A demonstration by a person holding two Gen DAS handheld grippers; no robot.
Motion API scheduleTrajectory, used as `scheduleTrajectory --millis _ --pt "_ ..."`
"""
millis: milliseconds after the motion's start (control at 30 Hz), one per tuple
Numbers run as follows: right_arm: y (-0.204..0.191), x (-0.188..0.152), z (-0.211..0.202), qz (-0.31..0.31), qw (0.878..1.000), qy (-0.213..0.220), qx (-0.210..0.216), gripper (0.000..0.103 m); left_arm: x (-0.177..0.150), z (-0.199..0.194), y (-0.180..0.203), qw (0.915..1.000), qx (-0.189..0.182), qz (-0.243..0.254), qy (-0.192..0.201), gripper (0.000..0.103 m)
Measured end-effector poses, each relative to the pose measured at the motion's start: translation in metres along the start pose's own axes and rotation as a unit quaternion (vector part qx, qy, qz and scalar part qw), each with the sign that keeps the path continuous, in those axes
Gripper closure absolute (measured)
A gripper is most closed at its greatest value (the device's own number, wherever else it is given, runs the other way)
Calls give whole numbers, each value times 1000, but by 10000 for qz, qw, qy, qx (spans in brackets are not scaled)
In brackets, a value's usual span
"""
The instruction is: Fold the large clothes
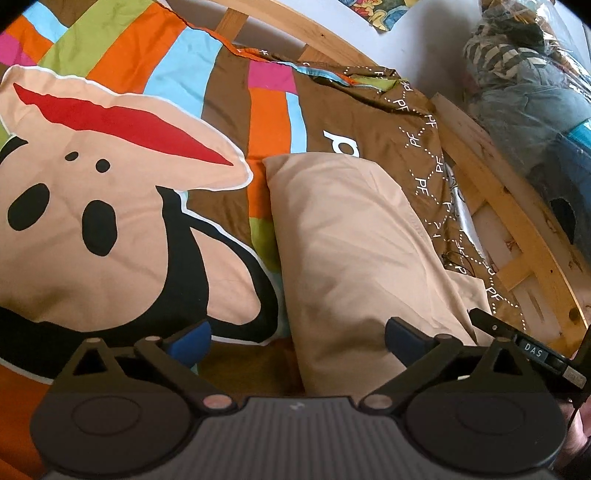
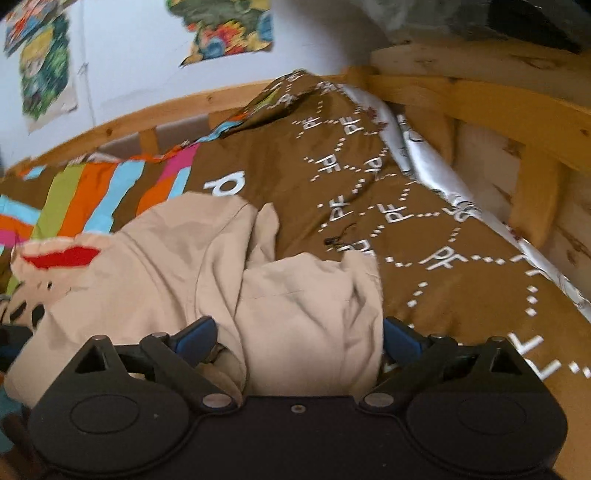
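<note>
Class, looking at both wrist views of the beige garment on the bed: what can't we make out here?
- Beige garment: near end hidden behind the left gripper, left view.
- Same garment: whether the right gripper grips it; body hides the contact, right view.
- Wall posters: blurred, cut off.

Wooden bed frame [image 2: 480,92], white wall [image 2: 129,55], colourful posters [image 2: 229,29]

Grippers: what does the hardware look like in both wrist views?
The two match: left gripper and right gripper have blue finger pads, black linkage arms with silver pivot pins, round black hubs and a ribbed dark-grey base. A white "DAS" label shows at the left view's right edge.
</note>
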State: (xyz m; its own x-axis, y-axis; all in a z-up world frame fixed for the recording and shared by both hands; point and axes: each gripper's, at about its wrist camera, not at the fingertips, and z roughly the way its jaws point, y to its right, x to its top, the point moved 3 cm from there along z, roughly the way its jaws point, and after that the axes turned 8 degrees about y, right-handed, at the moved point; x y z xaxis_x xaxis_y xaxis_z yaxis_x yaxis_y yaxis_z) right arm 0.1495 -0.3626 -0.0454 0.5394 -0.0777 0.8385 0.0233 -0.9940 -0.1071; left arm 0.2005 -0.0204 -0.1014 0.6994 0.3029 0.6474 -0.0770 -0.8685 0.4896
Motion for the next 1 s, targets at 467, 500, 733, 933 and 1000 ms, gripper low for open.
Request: scheduleTrajectory --millis 467,500,733,933,1000 --pt "-7 -13 -3 -442 9986 62 -297 34 -2 0 3 9999 69 98 35 1" --pt "-8 -14 -3 -470 9984 63 -307 35 -2 0 3 9999 65 96 33 1" --pt "-13 -18 -5 -627 9975 92 -298 44 -2 0 2 9999 34 80 50 1" --pt "-14 -19 -6 -617 9976 116 -298 44 2 -4 -5 9987 -398 -53 320 1" --pt "-14 -19 -6 -572 9979 130 -285 44 10 -1 -12 9965 -662 -315 400 1"
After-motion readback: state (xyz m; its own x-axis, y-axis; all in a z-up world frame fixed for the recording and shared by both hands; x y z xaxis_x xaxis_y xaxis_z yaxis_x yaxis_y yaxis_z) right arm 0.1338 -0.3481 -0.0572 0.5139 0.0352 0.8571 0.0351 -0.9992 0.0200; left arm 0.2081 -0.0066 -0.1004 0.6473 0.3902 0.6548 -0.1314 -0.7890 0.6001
